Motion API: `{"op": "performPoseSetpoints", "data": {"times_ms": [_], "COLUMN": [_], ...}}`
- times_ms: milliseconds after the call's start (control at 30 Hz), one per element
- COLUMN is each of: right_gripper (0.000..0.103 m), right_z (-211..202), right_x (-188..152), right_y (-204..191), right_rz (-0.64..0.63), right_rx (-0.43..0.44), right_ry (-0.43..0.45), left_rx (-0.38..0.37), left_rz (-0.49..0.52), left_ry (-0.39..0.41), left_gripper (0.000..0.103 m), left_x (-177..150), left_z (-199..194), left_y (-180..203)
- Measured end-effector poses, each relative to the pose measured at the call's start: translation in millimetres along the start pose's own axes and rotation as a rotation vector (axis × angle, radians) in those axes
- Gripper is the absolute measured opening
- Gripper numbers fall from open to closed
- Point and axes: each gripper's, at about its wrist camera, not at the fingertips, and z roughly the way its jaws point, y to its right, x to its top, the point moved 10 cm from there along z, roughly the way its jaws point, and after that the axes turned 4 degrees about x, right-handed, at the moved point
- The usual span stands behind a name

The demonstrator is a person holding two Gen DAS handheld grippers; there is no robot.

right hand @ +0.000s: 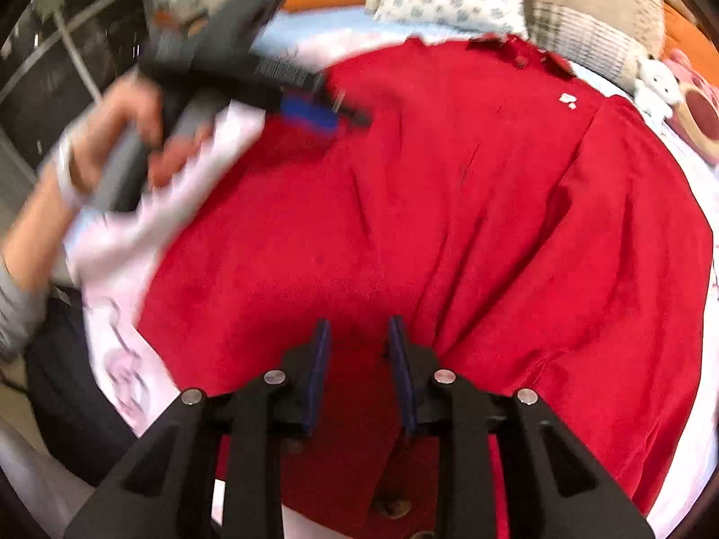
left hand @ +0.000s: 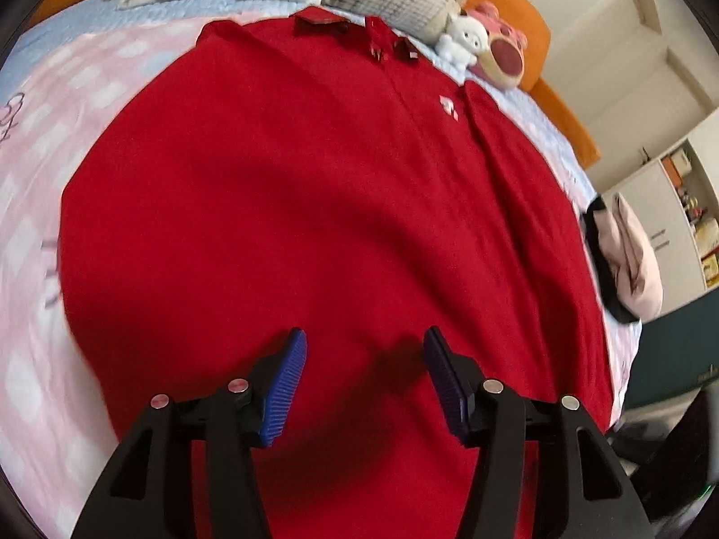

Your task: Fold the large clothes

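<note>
Two claws, left agape, right parted, one red garment spread flat

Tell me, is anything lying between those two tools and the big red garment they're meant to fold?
Nothing visible. The left tool hangs open directly over the red garment, and the right tool has bare red cloth between its fingers.

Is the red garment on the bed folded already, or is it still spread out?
Mostly spread: the red garment lies flat across the bed, collar far. One long edge looks turned in.
</note>
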Motion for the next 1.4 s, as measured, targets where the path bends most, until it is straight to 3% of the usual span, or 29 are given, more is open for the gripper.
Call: {"op": "performPoseSetpoints", "data": {"times_ms": [133, 267, 367, 400, 433, 500, 567, 733, 833, 967, 1033, 1167, 1267, 1400], "right_gripper": [0.030, 0.033, 0.037, 0.041, 0.059, 0.080, 0.079, 0.079, 0.078, 0.074, 0.073, 0.083, 0.075, 0.074], "right_z": [-16, 8, -2, -9, -17, -26, -19, 34, 69, 91, 92, 97, 109, 113], "right_x": [8, -17, -10, -4, 4, 20, 30, 21, -1, -18, -18, -21, -36, -40], "right_y": [-8, -10, -17, -22, -32, -60, -91, -173, -197, -195, -189, -181, -188, -203], "right_rz": [0.006, -0.003, -0.020, -0.029, -0.054, -0.117, -0.171, -0.306, -0.446, -0.546, -0.546, -0.651, -0.752, -0.865], "right_rx": [0.014, 0.004, -0.046, -0.067, -0.085, -0.119, -0.081, 0.026, -0.056, -0.175, -0.222, -0.361, -0.441, -0.517], "right_ry": [0.056, -0.047, 0.024, 0.060, 0.108, 0.198, 0.222, 0.133, 0.055, 0.019, 0.043, 0.095, 0.104, 0.164], "left_rx": [-0.014, 0.003, 0.022, 0.028, 0.034, 0.049, 0.065, 0.095, 0.111, 0.114, 0.116, 0.132, 0.126, 0.133], "left_rz": [-0.002, -0.004, -0.029, -0.032, -0.040, -0.073, -0.115, -0.163, -0.188, -0.221, -0.234, -0.257, -0.259, -0.257], "left_ry": [-0.033, -0.025, 0.027, 0.039, 0.056, 0.091, 0.115, 0.100, 0.078, 0.081, 0.090, 0.106, 0.105, 0.098], "left_gripper": [0.058, 0.058, 0.059, 0.059, 0.060, 0.067, 0.070, 0.070, 0.070, 0.070, 0.070, 0.072, 0.072, 0.072], "left_x": [-27, -40, -37, -36, -34, -29, -25, -33, -45, -52, -52, -50, -47, -46], "left_z": [-7, -18, -37, -43, -49, -62, -69, -69, -65, -67, -70, -75, -73, -68], "left_y": [-11, -23, -35, -39, -44, -57, -69, -99, -115, -130, -138, -147, -145, -144]}}
